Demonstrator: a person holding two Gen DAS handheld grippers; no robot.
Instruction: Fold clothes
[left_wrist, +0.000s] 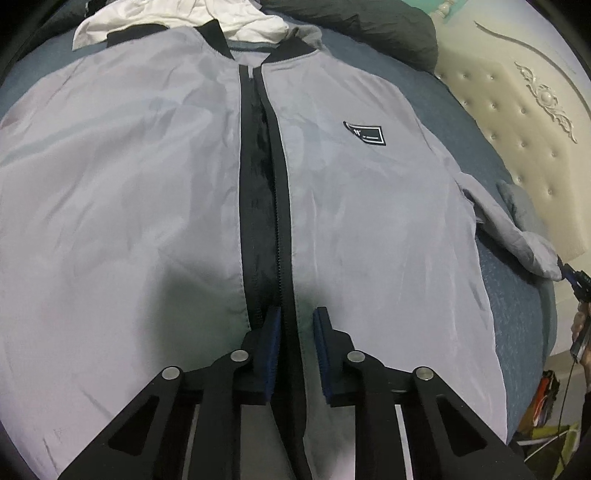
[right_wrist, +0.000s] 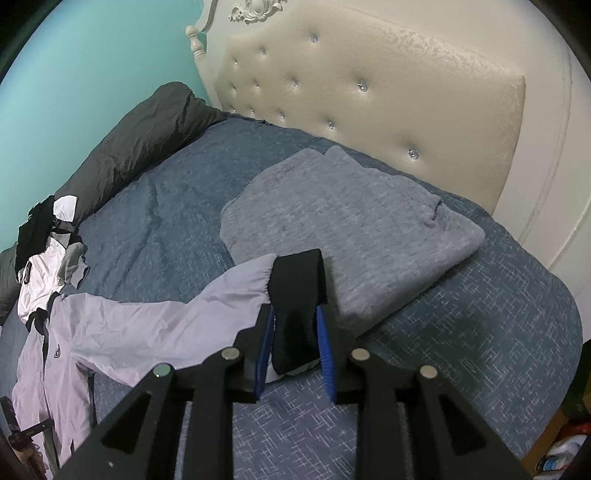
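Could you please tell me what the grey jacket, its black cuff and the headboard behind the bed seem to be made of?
The jacket looks like thin woven synthetic, perhaps nylon or polyester: a faint sheen and fine, sharp creases. Its cuff appears to be matte ribbed knit, gathered where it joins the sleeve. The headboard seems to be cream padded upholstery, maybe faux leather or textured fabric, tufted with shiny buttons inside a carved, painted frame.

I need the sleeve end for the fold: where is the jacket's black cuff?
In the right wrist view, the black cuff sits low at centre between the right gripper pads, beside the folded grey sweater.
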